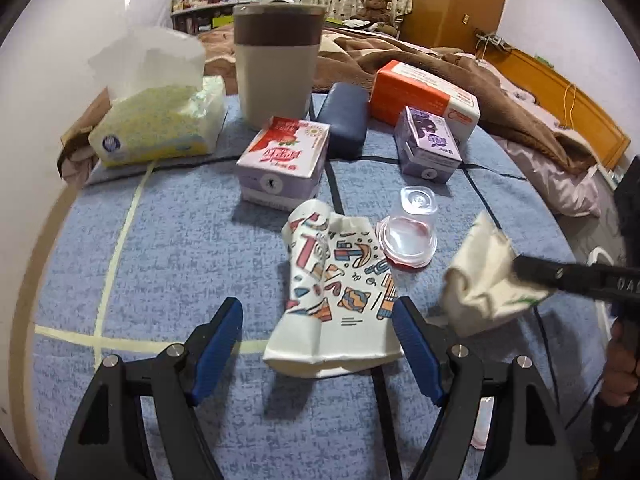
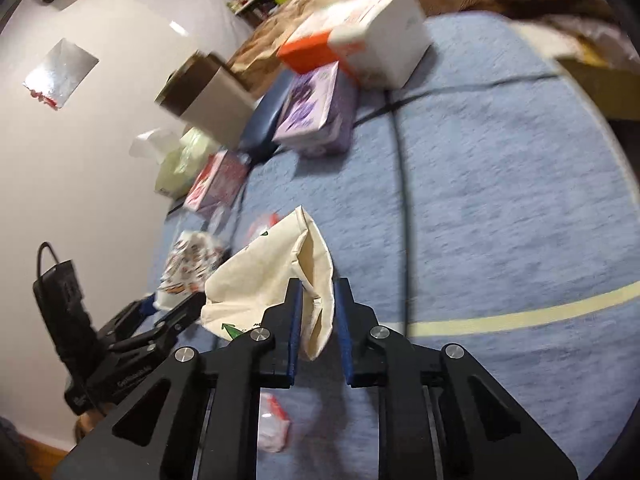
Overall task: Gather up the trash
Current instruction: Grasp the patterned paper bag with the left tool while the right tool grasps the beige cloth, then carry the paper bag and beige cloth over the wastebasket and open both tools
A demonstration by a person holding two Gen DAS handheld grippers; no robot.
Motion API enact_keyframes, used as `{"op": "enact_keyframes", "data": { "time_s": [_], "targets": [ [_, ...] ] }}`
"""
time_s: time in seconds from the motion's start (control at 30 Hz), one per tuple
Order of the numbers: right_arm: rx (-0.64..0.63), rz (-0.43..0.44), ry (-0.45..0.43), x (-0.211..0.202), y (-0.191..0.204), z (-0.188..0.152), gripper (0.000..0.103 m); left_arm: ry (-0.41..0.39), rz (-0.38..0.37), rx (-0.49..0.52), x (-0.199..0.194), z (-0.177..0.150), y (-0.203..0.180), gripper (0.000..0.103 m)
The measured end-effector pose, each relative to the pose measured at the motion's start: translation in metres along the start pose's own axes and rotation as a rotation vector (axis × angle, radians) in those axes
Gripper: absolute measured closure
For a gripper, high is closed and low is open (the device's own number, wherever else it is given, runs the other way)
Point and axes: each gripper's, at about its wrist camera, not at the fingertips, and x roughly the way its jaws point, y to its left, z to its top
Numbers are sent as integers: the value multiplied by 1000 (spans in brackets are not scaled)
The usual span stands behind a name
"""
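A crushed patterned paper cup (image 1: 336, 292) lies on the blue mat between the open fingers of my left gripper (image 1: 320, 340). It also shows in the right wrist view (image 2: 188, 268). My right gripper (image 2: 318, 312) is shut on the rim of a cream paper bag (image 2: 272, 280) and holds it above the mat. In the left wrist view the cream bag (image 1: 484, 280) hangs at the right from the right gripper's black finger. An upturned clear plastic cup (image 1: 412, 228) lies just behind the patterned cup.
A grey bin (image 1: 276, 60) stands at the back of the mat (image 1: 180, 248). Around it are a tissue pack (image 1: 160, 120), a red-and-purple carton (image 1: 284, 160), a blue case (image 1: 344, 120), a purple carton (image 1: 428, 144) and an orange-white box (image 1: 424, 96). A small red-white wrapper (image 2: 274, 428) lies under the right gripper.
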Motion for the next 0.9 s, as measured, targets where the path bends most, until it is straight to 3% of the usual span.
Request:
{"op": "enact_keyframes", "data": {
  "time_s": [0.17, 0.4, 0.5, 0.6, 0.9],
  "targets": [
    [-13, -92, -72, -15, -8, 4, 87, 26, 63, 44, 11, 4, -17, 24],
    [-34, -99, -82, -16, -9, 5, 87, 35, 232, 121, 25, 9, -36, 23],
    [-33, -103, -90, -22, -16, 3, 86, 25, 222, 105, 25, 10, -36, 24],
    [-27, -98, -90, -25, -19, 2, 87, 30, 147, 27, 25, 12, -27, 43],
    [-23, -95, -93, -27, -23, 0, 87, -53, 127, -35, 12, 8, -26, 48]
  ]
}}
